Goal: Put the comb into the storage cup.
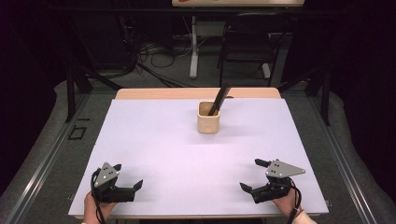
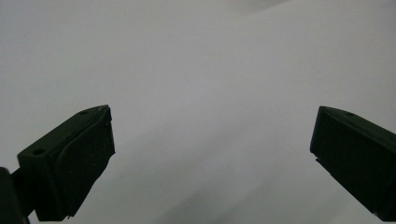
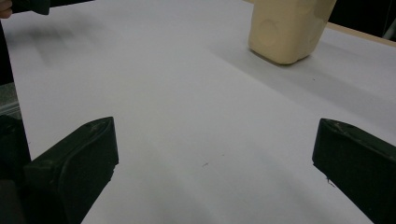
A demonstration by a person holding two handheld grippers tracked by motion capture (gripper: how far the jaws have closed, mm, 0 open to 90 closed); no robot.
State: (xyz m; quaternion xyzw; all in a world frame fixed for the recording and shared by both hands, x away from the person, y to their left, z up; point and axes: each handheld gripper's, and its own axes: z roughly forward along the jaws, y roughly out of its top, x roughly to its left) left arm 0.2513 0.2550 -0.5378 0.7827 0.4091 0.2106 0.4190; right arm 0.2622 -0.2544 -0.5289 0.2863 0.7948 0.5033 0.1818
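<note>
- The left gripper (image 1: 127, 175) rests by the tabletop's (image 1: 159, 140) near-left corner with its jaws spread wide and nothing between them; in the left gripper view the left gripper (image 2: 212, 158) faces bare white tabletop (image 2: 210, 70).
- The right gripper (image 1: 252, 174) sits by the near-right corner, its jaws likewise released and empty; in the right gripper view the right gripper (image 3: 215, 163) looks across the tabletop (image 3: 163, 93) toward the cup (image 3: 289, 28).
- The cup (image 1: 208, 117), cream-coloured and squarish, stands upright near the middle of the far edge, well apart from both grippers. A dark stick (image 1: 218, 100) stands in it.
- The relation that counts: the cup and stick lie ahead of both grippers, toward the far edge, a little to the right of the tabletop's centre line. Judging from the high view, the right gripper looks somewhat nearer, and its camera already has the cup in sight up and to the right of its jaws, so that hand seems the better placed for a reach.
- The stick's long axis runs steeply upward, its lower end down in the cup and its upper end leaning toward the far-right corner, out past the cup's rim. A grasp would probably have to meet it across that slanted axis, above the rim.
- The cup's own long axis is vertical, with the mouth facing up.
</note>
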